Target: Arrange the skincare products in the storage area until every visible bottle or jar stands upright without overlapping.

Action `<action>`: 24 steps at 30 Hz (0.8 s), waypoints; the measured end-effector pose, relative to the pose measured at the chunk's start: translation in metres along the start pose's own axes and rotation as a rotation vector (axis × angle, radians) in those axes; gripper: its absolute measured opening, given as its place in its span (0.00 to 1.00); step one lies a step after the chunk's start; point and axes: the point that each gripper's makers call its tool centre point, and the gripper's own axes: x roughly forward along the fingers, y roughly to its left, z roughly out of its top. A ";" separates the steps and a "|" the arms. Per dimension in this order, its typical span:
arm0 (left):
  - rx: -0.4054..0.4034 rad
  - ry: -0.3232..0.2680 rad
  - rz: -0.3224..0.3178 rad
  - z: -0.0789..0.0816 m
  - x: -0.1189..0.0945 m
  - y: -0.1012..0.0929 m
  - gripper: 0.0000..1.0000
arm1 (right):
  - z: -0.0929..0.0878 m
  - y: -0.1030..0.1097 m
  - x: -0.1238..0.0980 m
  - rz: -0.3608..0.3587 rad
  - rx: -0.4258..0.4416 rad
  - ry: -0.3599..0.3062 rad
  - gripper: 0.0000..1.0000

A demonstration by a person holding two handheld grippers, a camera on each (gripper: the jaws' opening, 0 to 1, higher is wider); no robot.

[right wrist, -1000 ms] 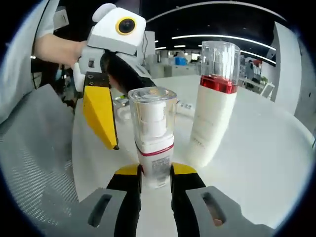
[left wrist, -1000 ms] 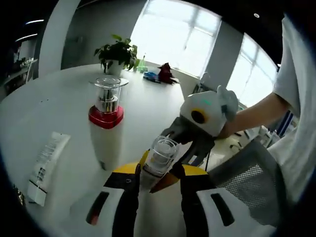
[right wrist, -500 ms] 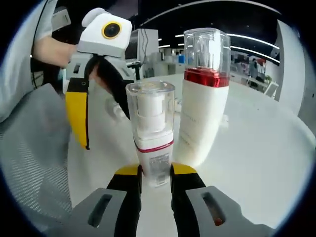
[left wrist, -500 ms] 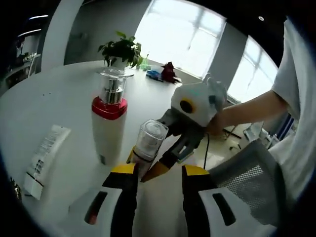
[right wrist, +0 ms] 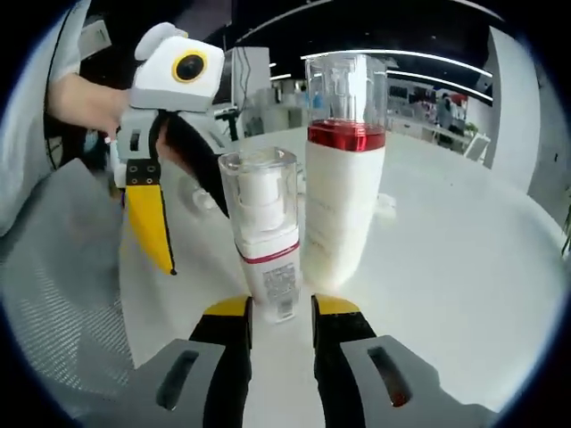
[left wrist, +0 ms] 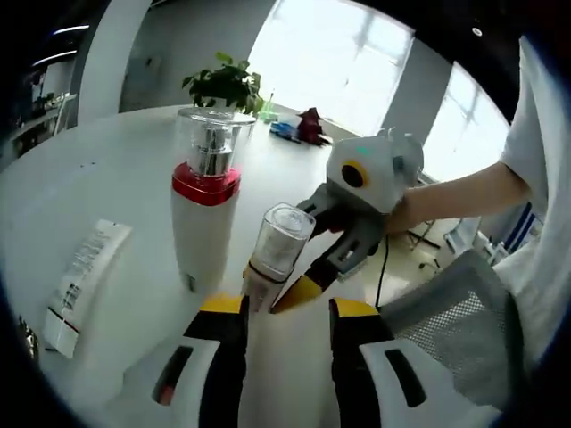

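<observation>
Right tongs [right wrist: 281, 308], yellow-tipped on black and white arms, stand around the base of a small white pump bottle with a clear plastic cap and a thin red band [right wrist: 264, 234]; the tips sit just beside the bottle's foot on either side, and I cannot tell whether they press it. That little bottle stands on the round white worktop [right wrist: 464, 259], leaning slightly, just beside a tall white bottle with a red collar and a clear cap [right wrist: 344, 183], which stands upright behind it. From the left gripper view the same small bottle [left wrist: 277, 254] tilts between the yellow tips of the right tongs [left wrist: 281, 294], held out by a person's bare forearm in a white sleeve [left wrist: 451, 201].

Left tongs [left wrist: 287, 308] are parted with nothing between them, hovering just in front of the small bottle's foot. In the right gripper view they hang at the left [right wrist: 161, 245], one long yellow finger [right wrist: 150, 214] pointing down, apart from the small bottle.

On the worktop [left wrist: 98, 169], the tall red-collared bottle [left wrist: 205, 209] stands upright, and a white squeeze tube with printed text [left wrist: 82, 281] lies flat to its left, well apart from it. A potted green plant [left wrist: 225, 87] sits near the far edge by the bright window, with a grey mesh chair back [left wrist: 455, 343] at the near right
</observation>
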 end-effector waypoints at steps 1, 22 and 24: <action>0.001 0.003 0.007 -0.001 0.001 0.001 0.29 | -0.003 0.000 -0.001 -0.008 0.006 0.008 0.23; 0.008 -0.005 0.048 0.003 0.007 0.014 0.24 | -0.002 -0.011 0.010 -0.065 0.021 0.024 0.16; 0.006 -0.009 0.051 0.004 0.007 0.016 0.23 | -0.001 -0.011 0.010 -0.070 0.020 0.024 0.16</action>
